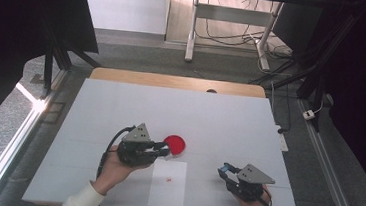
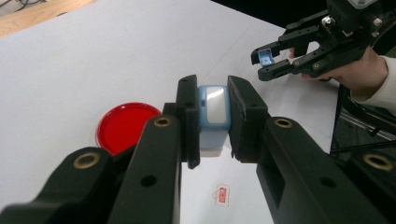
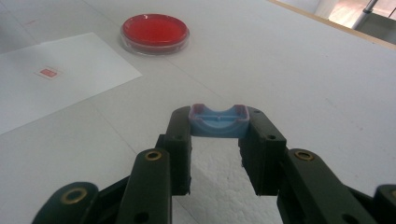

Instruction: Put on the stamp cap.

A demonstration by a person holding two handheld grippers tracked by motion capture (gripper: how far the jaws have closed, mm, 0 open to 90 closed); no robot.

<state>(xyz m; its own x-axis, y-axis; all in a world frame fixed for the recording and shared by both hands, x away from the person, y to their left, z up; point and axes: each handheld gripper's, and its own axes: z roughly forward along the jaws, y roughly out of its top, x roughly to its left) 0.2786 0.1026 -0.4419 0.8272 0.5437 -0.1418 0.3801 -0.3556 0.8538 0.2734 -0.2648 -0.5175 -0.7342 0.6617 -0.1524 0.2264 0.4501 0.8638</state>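
Note:
A small light blue block with a white face and base (image 2: 212, 114) is clamped between the jaws of my left gripper (image 2: 212, 88). In the high view the left gripper (image 1: 163, 149) is held just left of a round red dish (image 1: 175, 143), above the top edge of a white paper sheet (image 1: 167, 192). My right gripper (image 3: 218, 116) is shut on a small blue cap (image 3: 218, 125) with its hollow side up. It hovers over the table's right front (image 1: 226, 170), and the left gripper view shows it at the upper right (image 2: 264, 59).
The paper sheet (image 3: 70, 74) carries a small red mark (image 1: 168, 180) near its middle. The white table top (image 1: 220, 116) is bare toward the back, with a wooden edge (image 1: 173, 80) behind it. Cables and stand legs lie on the floor beyond.

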